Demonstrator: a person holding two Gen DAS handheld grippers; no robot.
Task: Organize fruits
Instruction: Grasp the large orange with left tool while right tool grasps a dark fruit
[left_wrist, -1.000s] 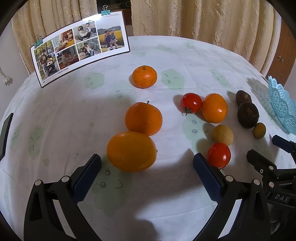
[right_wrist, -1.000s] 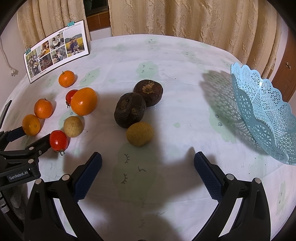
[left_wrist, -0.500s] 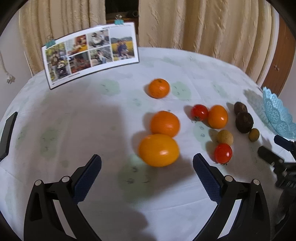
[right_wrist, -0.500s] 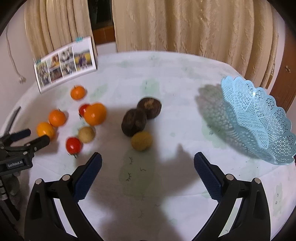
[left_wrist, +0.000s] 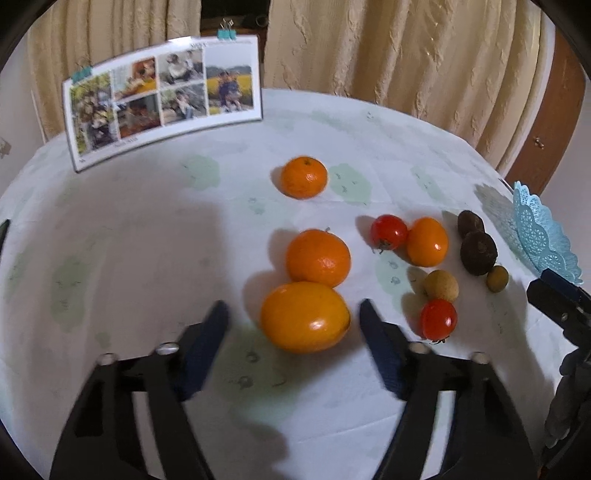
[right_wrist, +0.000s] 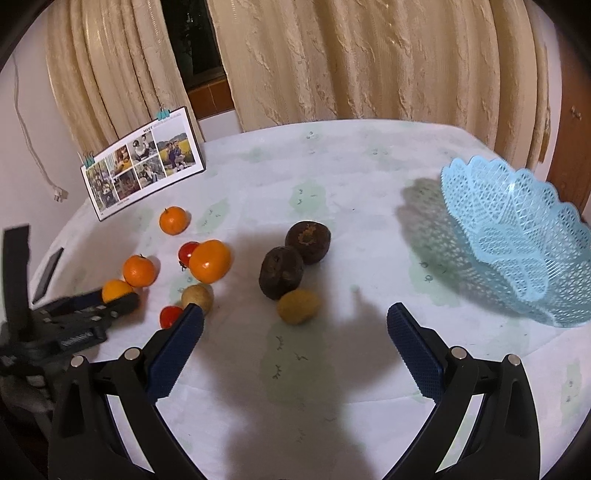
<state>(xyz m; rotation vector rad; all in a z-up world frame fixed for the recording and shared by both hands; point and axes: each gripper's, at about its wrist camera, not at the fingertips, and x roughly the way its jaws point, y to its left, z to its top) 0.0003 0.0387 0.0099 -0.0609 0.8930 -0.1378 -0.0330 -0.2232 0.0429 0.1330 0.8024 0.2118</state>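
Several fruits lie on the white tablecloth. My left gripper (left_wrist: 293, 325) is open, its jaws either side of a large orange fruit (left_wrist: 305, 316), not touching it. Behind that sit an orange (left_wrist: 318, 257) and a smaller mandarin (left_wrist: 304, 177). To the right lie two red tomatoes (left_wrist: 388, 231) (left_wrist: 439, 318), an orange fruit (left_wrist: 427, 241), a tan round fruit (left_wrist: 441, 285) and two dark brown fruits (left_wrist: 478, 252). My right gripper (right_wrist: 295, 325) is open and empty just before a tan fruit (right_wrist: 298, 306) and the dark brown fruits (right_wrist: 280, 271). A light blue lattice basket (right_wrist: 517, 240) stands at the right.
A photo calendar (left_wrist: 162, 98) stands at the table's back left. Beige curtains (right_wrist: 369, 59) hang behind the table. A dark flat object (right_wrist: 48, 275) lies at the left table edge. A wooden door (left_wrist: 546, 122) is at the far right.
Both grippers have pulled back and up, so the table shows from farther away. The left jaws have narrowed around the large orange fruit. The right gripper stays open.
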